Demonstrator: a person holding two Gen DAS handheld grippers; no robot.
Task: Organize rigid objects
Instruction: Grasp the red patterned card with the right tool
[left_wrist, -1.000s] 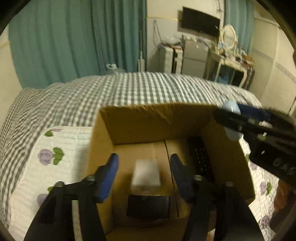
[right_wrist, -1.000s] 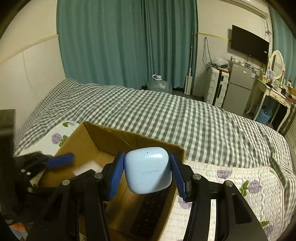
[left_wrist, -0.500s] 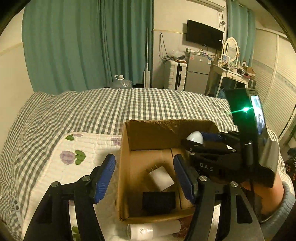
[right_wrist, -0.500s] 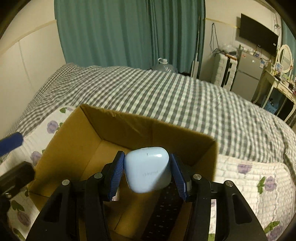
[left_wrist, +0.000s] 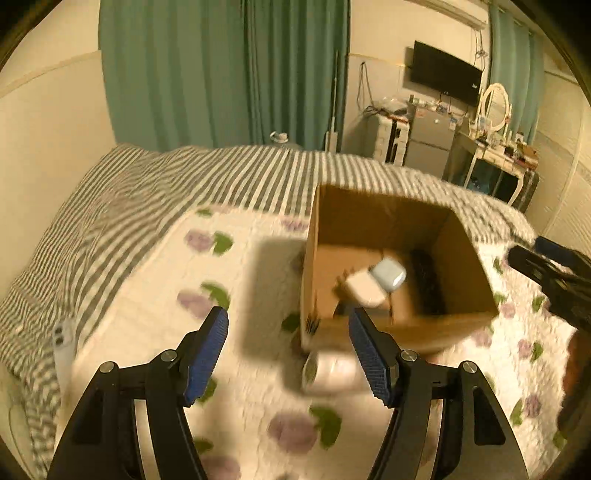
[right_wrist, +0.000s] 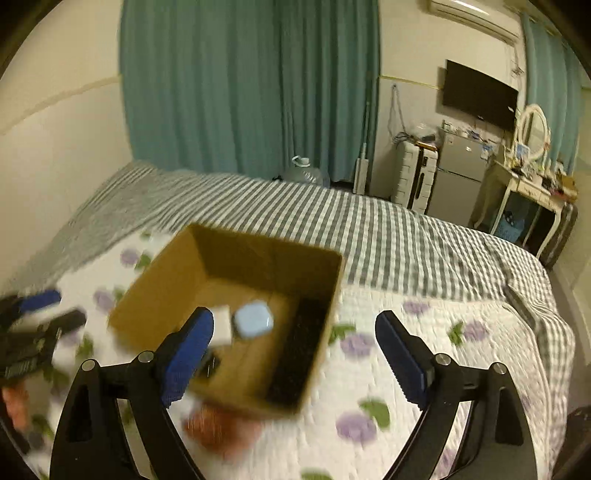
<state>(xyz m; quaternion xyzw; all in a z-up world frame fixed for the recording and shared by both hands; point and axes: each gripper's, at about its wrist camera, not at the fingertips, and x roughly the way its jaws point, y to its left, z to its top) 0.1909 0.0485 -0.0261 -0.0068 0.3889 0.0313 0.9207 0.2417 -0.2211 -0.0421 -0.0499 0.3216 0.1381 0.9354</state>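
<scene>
**Both grippers empty; a white cylinder lies outside the box**

At far left in the left wrist view, a small white object (left_wrist: 61, 345) lies blurred on the bed's edge. The left gripper (left_wrist: 288, 350) has its jaws spread wide and holds nothing. Just ahead of it, nearer its right finger, a white cylinder (left_wrist: 328, 371) lies on the floral quilt (left_wrist: 155, 332), touching or just beside the cardboard box (left_wrist: 402, 332), long axis roughly across the gripper's reach. Inside the box sit a white block (left_wrist: 364, 291), a pale blue earbud case (left_wrist: 388, 273) touching it, and a black remote (left_wrist: 424, 280) along the right wall. The right gripper (right_wrist: 293, 354) is likewise wide open and empty, hovering above the box. The left gripper looks nearer the cylinder.
</scene>
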